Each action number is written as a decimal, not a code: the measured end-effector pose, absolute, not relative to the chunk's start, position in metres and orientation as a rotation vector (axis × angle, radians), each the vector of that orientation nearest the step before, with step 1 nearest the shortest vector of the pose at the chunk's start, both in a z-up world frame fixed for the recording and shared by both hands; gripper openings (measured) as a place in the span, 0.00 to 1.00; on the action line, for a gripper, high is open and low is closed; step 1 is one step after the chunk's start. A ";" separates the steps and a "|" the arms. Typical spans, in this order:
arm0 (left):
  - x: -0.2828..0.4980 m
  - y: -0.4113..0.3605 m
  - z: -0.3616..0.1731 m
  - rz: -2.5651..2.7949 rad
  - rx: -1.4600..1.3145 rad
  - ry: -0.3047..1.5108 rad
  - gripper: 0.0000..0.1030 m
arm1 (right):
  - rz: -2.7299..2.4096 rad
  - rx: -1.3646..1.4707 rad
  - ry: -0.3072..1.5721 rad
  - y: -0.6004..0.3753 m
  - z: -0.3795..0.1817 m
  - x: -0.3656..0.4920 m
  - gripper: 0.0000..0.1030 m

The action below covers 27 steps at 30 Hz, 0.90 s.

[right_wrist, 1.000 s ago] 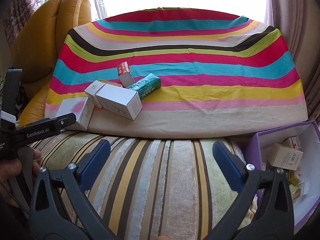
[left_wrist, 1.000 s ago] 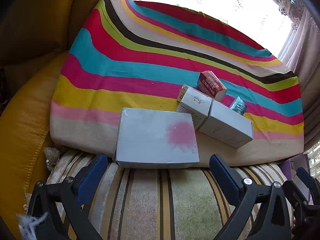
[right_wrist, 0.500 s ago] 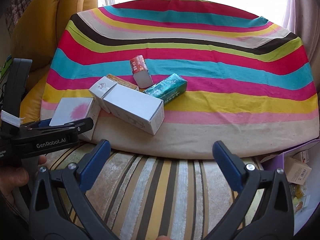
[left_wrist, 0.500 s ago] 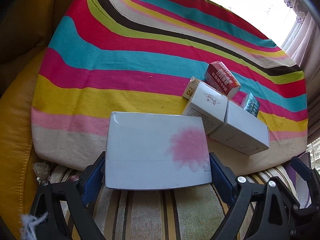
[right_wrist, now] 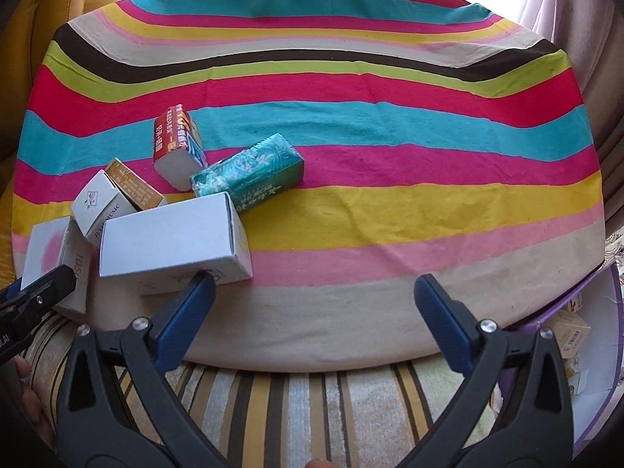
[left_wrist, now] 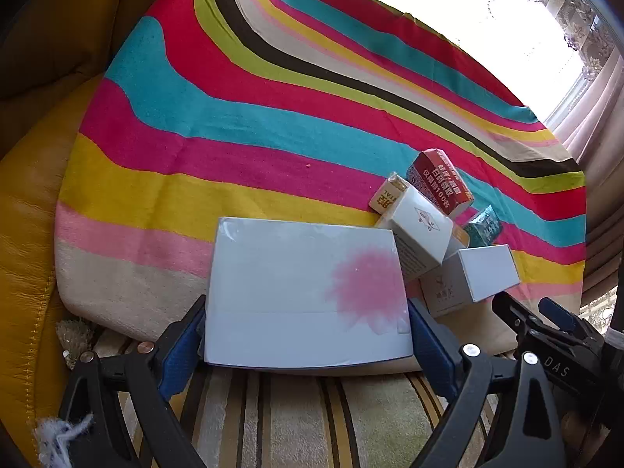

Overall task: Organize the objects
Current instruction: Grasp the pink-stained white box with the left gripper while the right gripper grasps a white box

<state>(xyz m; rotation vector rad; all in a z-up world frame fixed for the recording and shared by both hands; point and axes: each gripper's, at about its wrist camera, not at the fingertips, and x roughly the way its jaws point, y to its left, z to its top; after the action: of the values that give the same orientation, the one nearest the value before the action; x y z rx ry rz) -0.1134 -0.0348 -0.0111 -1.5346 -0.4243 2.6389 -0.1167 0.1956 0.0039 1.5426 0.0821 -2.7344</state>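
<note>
White cardboard of the flat box (left_wrist: 308, 292) fills the left gripper (left_wrist: 308, 335), both blue pads against its side edges at the near end only; such a shallow grasp risks droop or slip on lifting. The right gripper (right_wrist: 316, 296) is spread and empty, its left pad touching the white carton (right_wrist: 171, 241); closing risks nudging it.
</note>
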 end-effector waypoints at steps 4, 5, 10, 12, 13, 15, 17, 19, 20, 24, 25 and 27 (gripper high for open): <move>-0.112 -0.038 -0.012 2.634 -1.514 -0.451 0.92 | -2.631 1.401 0.100 0.175 0.017 -0.099 1.00; -0.113 -0.038 -0.012 2.635 -1.511 -0.453 0.92 | -2.607 1.383 0.108 0.169 0.019 -0.095 1.00; -0.110 -0.044 -0.012 2.652 -1.497 -0.479 0.92 | -2.561 1.362 0.164 0.141 0.014 -0.097 1.00; -0.110 -0.050 -0.011 2.660 -1.492 -0.510 0.92 | -2.565 1.367 0.166 0.138 0.012 -0.100 1.00; -0.110 -0.051 -0.011 2.659 -1.487 -0.519 0.92 | -2.564 1.367 0.168 0.137 0.011 -0.101 1.00; -0.111 -0.051 -0.011 2.661 -1.486 -0.515 0.92 | -2.566 1.373 0.186 0.135 0.010 -0.103 1.00; -0.109 -0.051 -0.012 2.663 -1.476 -0.528 0.92 | -2.565 1.374 0.189 0.133 0.009 -0.104 1.00; -0.106 -0.056 -0.011 2.670 -1.461 -0.553 0.92 | -2.566 1.375 0.187 0.133 0.009 -0.107 1.00; -0.104 -0.058 -0.011 2.675 -1.448 -0.572 0.92 | -2.566 1.377 0.182 0.132 0.008 -0.109 1.00; -0.101 -0.063 -0.008 2.699 -1.404 -0.627 0.92 | -2.568 1.378 0.180 0.130 0.006 -0.117 1.00; -0.101 -0.063 -0.008 2.701 -1.401 -0.627 0.92 | -2.570 1.379 0.183 0.129 0.005 -0.119 1.00; -0.102 -0.061 -0.008 2.703 -1.401 -0.611 0.92 | -2.565 1.387 0.192 0.128 0.003 -0.121 0.98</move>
<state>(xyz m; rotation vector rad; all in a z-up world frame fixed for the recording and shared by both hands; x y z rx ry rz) -0.1020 -0.0612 -0.0082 -1.4013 -0.6110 2.7028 -0.1215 0.1278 0.0026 1.3870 0.1920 -2.5649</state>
